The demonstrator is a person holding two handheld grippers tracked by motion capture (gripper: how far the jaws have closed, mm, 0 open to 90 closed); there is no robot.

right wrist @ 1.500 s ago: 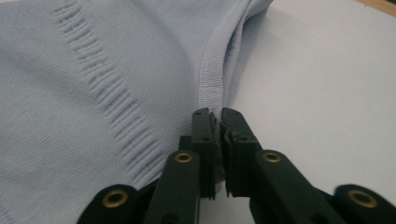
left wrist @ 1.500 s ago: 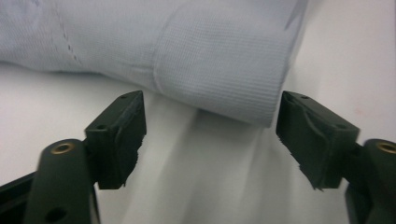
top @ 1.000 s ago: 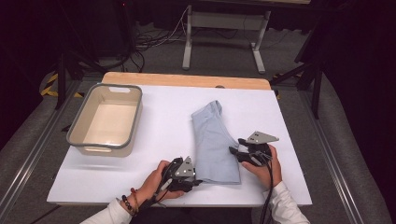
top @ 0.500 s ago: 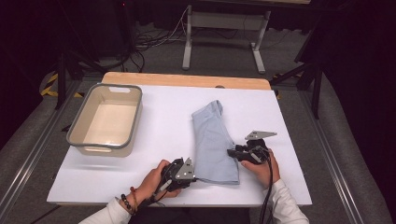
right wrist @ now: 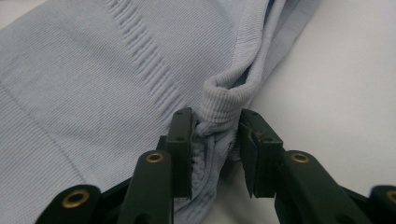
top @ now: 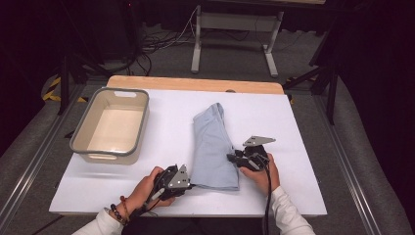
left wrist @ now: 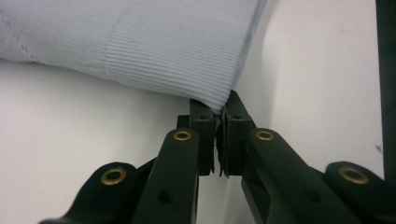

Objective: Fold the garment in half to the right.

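Note:
A folded light blue cloth (top: 211, 147) lies lengthwise in the middle of the white table (top: 303, 122). My left gripper (top: 190, 185) lies low at the cloth's near left corner. It is shut on that corner (left wrist: 224, 100), and its pads (left wrist: 201, 122) meet on the thin edge. My right gripper (top: 231, 157) comes in from the right at the cloth's right edge. Its jaws have just been closing and now pinch a bunched fold of the hem (right wrist: 219, 100) between the pads (right wrist: 183, 140). A hand holds each gripper.
A beige tub with a grey rim (top: 140, 128) stands at the table's left, with nothing in it. A wooden strip (top: 195, 84) runs along the far edge. Beyond it are a metal stand (top: 235, 29) and cables on the floor.
The right gripper has slid left onto the cloth's right edge and narrowed its jaws on it. The left gripper has closed and shifted slightly left, drawing the cloth's near corner with it.

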